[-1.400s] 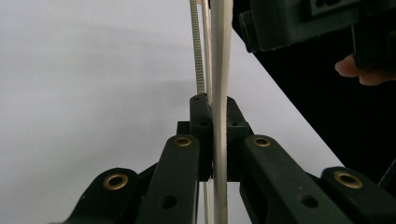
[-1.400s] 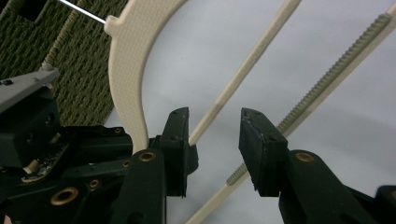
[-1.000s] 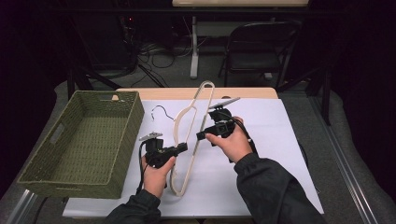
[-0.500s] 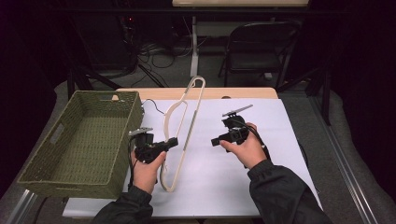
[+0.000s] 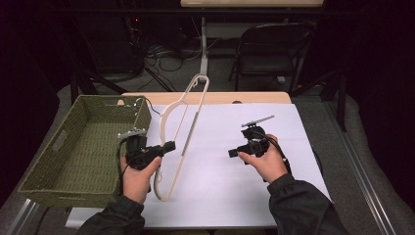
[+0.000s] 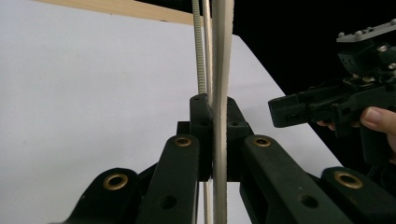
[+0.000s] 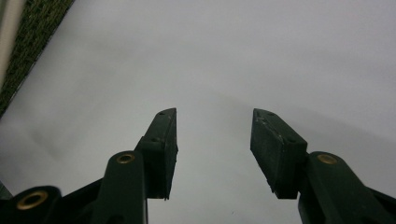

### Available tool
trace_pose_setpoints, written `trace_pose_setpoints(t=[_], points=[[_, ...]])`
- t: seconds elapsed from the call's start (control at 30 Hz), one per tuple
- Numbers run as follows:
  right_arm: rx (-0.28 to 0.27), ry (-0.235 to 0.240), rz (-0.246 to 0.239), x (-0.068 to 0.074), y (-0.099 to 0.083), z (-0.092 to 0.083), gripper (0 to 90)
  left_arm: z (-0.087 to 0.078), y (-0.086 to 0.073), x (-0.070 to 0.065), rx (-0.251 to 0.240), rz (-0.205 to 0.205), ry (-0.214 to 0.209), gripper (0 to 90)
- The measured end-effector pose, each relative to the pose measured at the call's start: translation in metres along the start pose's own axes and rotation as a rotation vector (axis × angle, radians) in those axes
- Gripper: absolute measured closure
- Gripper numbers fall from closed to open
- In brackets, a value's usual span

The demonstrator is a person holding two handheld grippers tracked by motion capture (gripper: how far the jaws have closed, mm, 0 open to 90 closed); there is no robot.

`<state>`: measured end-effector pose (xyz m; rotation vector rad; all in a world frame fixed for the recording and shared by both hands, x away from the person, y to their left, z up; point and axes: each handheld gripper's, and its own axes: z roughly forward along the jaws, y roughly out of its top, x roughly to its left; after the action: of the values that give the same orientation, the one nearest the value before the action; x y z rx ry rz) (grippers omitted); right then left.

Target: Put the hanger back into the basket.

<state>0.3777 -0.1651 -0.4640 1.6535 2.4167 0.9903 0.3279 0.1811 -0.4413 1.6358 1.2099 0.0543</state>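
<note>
My left gripper (image 5: pixel 169 145) clamps the hanger (image 5: pixel 182 132); I keep it level toward the basket (image 5: pixel 61 139). My right gripper (image 5: pixel 231 153), jaws just opened and gripping nothing, stays clear.

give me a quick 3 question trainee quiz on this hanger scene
1. True or false: the left gripper is shut on the hanger.
2. How do the jaws of the right gripper stand? A) apart with nothing between them B) shut on the hanger C) shut on a cable
3. What stands on the table, on the left gripper's side of the hanger?

Key
1. True. In the left gripper view the pads press on the hanger's cream frame from both sides.
2. A. In the right gripper view, bare white surface shows between the jaws.
3. A green woven basket, open at the top.
</note>
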Motion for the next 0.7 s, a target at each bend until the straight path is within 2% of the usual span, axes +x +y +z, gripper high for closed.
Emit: trace_pose_setpoints(t=[0.13,0.3,0.53,0.7], points=[[0.006,-0.005,-0.003,0.002,-0.001,0.0,51.2,-0.018,0.007,0.003,0.01,-0.005,0.001,87.2],[0.008,-0.006,-0.012,0.004,-0.001,0.001,51.1,-0.036,0.015,0.011,0.011,0.008,0.039,87.2],[0.011,-0.006,-0.013,0.005,-0.002,0.001,51.0,-0.049,0.02,0.021,0.02,0.013,0.08,87.2],[0.012,-0.009,-0.008,0.004,-0.004,0.002,50.9,-0.058,0.023,0.026,0.009,-0.001,0.089,87.2]])
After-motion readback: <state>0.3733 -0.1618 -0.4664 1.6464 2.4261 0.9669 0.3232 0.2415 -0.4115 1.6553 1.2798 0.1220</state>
